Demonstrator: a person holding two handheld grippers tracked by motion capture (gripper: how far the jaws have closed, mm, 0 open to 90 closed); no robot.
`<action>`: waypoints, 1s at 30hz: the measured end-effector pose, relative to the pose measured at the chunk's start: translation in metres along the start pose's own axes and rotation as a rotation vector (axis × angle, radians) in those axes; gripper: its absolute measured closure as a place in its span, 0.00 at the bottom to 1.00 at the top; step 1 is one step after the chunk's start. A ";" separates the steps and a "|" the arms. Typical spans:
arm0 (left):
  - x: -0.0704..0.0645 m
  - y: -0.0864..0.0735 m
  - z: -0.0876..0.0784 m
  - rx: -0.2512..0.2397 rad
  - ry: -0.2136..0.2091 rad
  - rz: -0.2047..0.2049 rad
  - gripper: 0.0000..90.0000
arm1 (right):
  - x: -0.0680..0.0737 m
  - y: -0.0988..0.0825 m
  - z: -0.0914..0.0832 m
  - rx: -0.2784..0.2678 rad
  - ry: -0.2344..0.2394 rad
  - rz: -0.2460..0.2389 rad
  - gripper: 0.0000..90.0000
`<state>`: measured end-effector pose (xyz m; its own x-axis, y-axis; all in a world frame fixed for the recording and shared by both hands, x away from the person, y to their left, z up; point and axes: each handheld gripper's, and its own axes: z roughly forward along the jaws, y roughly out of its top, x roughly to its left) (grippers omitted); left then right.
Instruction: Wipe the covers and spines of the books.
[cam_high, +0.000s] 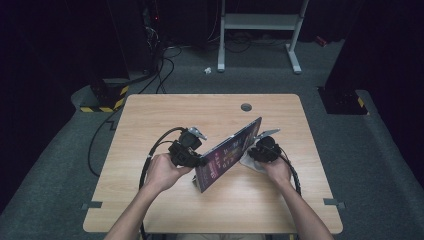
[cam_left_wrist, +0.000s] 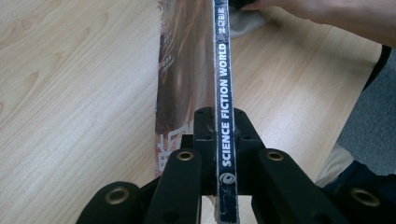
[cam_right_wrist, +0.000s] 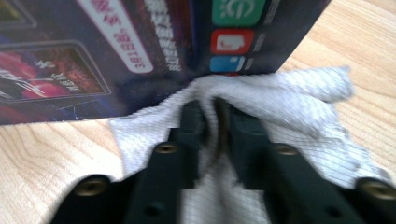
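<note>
A magazine (cam_high: 227, 152) stands tilted on its long edge in the middle of the wooden table (cam_high: 165, 112), its dark cover facing the person. My left gripper (cam_high: 199, 160) is shut on the magazine's lower end. In the left gripper view the jaws (cam_left_wrist: 223, 126) clamp the black spine (cam_left_wrist: 223, 84) that reads SCIENCE FICTION WORLD. My right gripper (cam_high: 257, 150) is behind the magazine's right part, shut on a white cloth (cam_high: 248, 163). In the right gripper view the cloth (cam_right_wrist: 289, 95) is bunched between the jaws (cam_right_wrist: 212, 112) and pressed against the printed cover (cam_right_wrist: 140, 46).
A round grommet hole (cam_high: 246, 107) lies near the table's far edge. Cables (cam_high: 150, 160) trail from the left gripper across the table's left side. On the floor behind stand a white metal frame (cam_high: 260, 22) and a black-and-yellow striped base (cam_high: 102, 97).
</note>
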<state>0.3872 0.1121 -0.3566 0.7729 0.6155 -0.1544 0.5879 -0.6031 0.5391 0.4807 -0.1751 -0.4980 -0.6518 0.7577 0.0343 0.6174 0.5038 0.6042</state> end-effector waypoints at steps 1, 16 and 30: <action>0.001 0.000 0.000 -0.002 -0.005 -0.004 0.93 | 0.001 0.000 0.001 -0.005 0.002 -0.004 0.93; 0.004 0.000 0.000 0.000 -0.019 -0.019 0.93 | 0.019 0.006 -0.010 -0.086 0.045 -0.083 0.95; 0.005 0.003 0.002 -0.007 -0.018 -0.041 0.93 | 0.052 0.020 -0.037 -0.132 0.113 -0.234 0.96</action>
<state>0.3933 0.1123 -0.3575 0.7523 0.6305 -0.1910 0.6177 -0.5742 0.5374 0.4434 -0.1410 -0.4544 -0.8193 0.5723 -0.0344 0.3867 0.5958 0.7039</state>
